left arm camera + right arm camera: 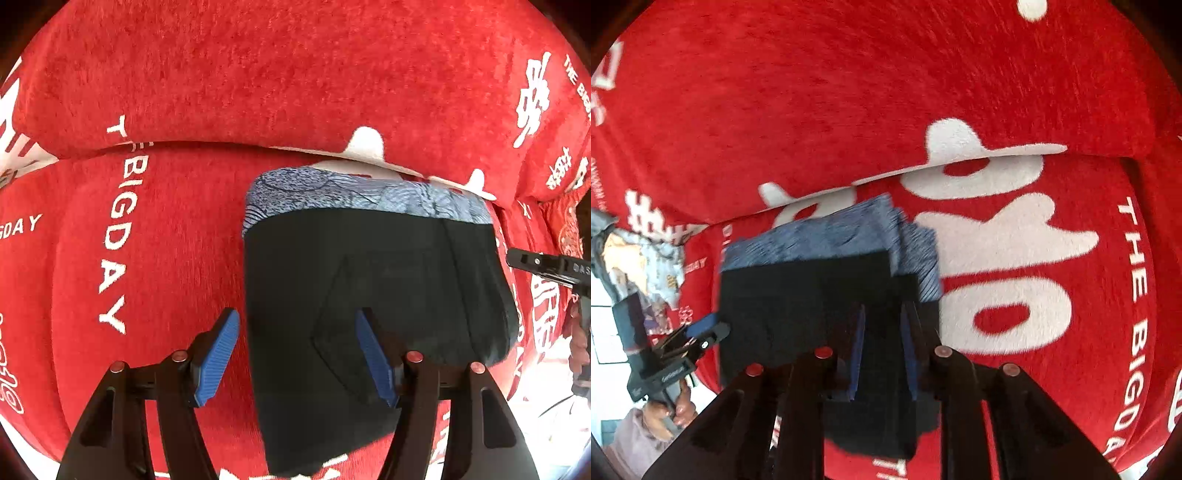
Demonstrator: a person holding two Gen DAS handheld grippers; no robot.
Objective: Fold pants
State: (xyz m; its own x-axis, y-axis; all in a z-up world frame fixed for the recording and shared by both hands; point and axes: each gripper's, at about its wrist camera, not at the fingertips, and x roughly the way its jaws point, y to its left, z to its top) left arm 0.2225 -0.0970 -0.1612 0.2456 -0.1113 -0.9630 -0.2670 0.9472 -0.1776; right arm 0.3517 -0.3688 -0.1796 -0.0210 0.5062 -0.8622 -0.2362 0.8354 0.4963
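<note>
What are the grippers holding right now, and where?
Left gripper: nothing, jaws open over the pants edge. Right gripper: nearly shut over the pants' near edge; a grip cannot be told.

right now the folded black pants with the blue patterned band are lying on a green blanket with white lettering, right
Not quite: the blanket is red, not green. The left wrist view shows the folded black pants with the blue patterned band lying on it, white lettering included.

A red plush blanket (280,74) printed with white lettering, including the words "THE BIG DAY," fills nearly the whole view, one thick fold (849,110) lying across the flatter spread below. At the edge, a strip of pale floor (605,332) shows in bright light beside the blanket.
</note>
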